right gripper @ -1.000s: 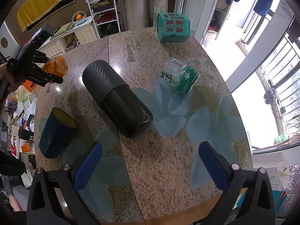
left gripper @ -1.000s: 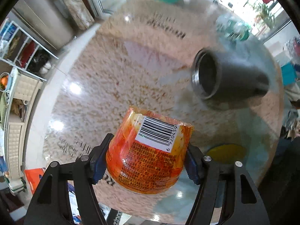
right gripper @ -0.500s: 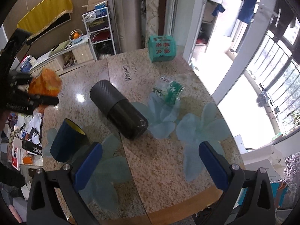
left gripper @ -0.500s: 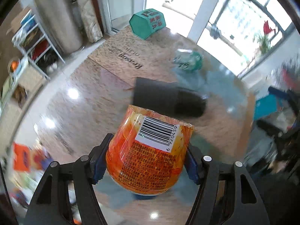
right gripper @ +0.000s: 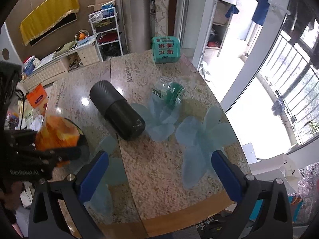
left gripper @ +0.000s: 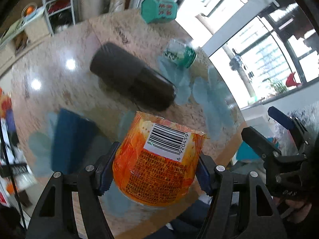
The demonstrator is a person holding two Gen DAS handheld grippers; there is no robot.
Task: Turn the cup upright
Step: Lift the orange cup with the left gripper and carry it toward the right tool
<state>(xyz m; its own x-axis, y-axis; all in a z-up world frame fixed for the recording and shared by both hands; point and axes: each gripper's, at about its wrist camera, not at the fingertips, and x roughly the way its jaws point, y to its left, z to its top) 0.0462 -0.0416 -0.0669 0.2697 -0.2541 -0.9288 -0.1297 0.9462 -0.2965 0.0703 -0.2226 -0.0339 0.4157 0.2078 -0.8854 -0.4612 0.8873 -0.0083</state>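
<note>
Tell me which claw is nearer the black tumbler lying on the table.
Left. The left claw, gripping the orange cup, hangs near the black tumbler; the right claw is open, farther back at the table edge.

Right gripper (right gripper: 159,171): jaws wide apart, empty, above table (right gripper: 159,171)
Black tumbler (right gripper: 117,113): lying on its side
Orange cup (right gripper: 56,132): clamped by left gripper (right gripper: 57,149)

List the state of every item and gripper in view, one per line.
Orange cup: held off the table, blurred.
Left gripper: shut on the orange cup.
Right gripper: open, holding nothing.
Black flask: lying on its side.
Blue cup: blurred, pose unclear.
Green bottle: lying down.
Green box: resting at the table's far edge.
</note>
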